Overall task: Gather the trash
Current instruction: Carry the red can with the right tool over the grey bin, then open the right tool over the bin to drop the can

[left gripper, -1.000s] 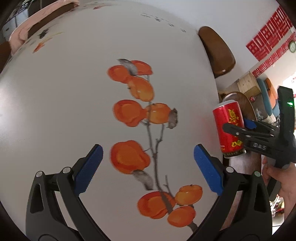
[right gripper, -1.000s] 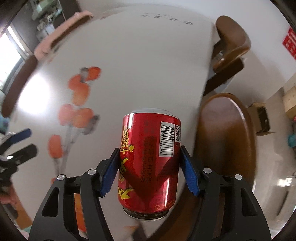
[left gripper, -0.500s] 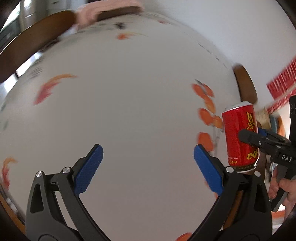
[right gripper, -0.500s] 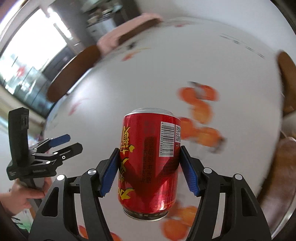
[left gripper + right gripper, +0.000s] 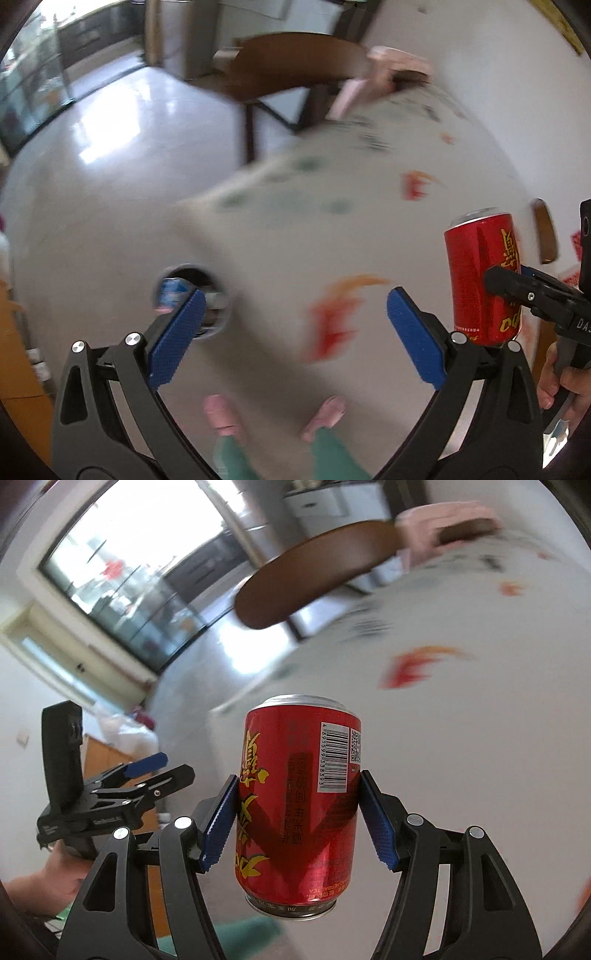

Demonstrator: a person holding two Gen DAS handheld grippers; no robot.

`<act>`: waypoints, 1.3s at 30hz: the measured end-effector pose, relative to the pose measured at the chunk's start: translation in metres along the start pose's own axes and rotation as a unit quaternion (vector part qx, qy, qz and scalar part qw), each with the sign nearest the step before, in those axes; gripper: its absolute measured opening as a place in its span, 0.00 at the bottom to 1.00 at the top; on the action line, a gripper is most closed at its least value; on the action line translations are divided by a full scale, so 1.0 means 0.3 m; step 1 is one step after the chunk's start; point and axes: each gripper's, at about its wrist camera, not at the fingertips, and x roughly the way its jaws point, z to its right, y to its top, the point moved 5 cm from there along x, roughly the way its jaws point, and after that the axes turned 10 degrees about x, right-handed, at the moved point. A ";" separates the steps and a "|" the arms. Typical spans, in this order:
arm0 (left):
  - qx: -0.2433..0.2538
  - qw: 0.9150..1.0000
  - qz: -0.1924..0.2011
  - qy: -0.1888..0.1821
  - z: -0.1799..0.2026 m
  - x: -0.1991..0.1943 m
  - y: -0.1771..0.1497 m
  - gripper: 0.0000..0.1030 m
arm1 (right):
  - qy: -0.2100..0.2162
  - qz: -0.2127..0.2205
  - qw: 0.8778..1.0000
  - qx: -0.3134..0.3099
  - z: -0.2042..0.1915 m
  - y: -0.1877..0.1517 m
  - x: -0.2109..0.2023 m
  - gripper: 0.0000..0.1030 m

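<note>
Right wrist view, nearest: the right gripper (image 5: 297, 812) pinched a red drink can (image 5: 300, 805), upright at frame centre, both blue pads pressed flat on its sides, base clear of any surface. At lower left, a hand (image 5: 44, 884) carried the left gripper (image 5: 157, 770), its jaws apart with nothing between them. Left wrist view, nearest: the left gripper (image 5: 293, 336) stood spread wide and empty; between its arms at the bottom edge, two pink slippers (image 5: 221, 415) and green trouser legs on the floor. At right of that frame the same can showed, clamped in the right gripper (image 5: 517, 286). Behind the left blue pad, at centre left, sat a round bin (image 5: 194, 275) with items inside, contents too blurred to identify. Farther off, the white desk (image 5: 424, 155) with orange print filled the upper right, motion-blurred. Beyond it, a brown chair (image 5: 295, 62) with a pink cloth (image 5: 388, 70) draped on it at top centre.
</note>
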 end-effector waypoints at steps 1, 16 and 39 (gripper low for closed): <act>-0.013 1.000 -0.006 0.003 -0.076 -0.011 -0.023 0.93 | 0.008 -0.011 1.000 0.003 -0.053 -0.012 0.049 0.63; -0.156 0.982 -0.043 0.094 -0.759 -0.015 -0.257 0.93 | 0.051 -0.134 0.988 -0.064 -0.593 -0.084 0.689 0.63; -0.122 0.977 -0.170 0.029 -1.131 0.929 -0.535 0.93 | -0.184 -0.159 0.964 0.104 0.040 -0.340 1.834 0.66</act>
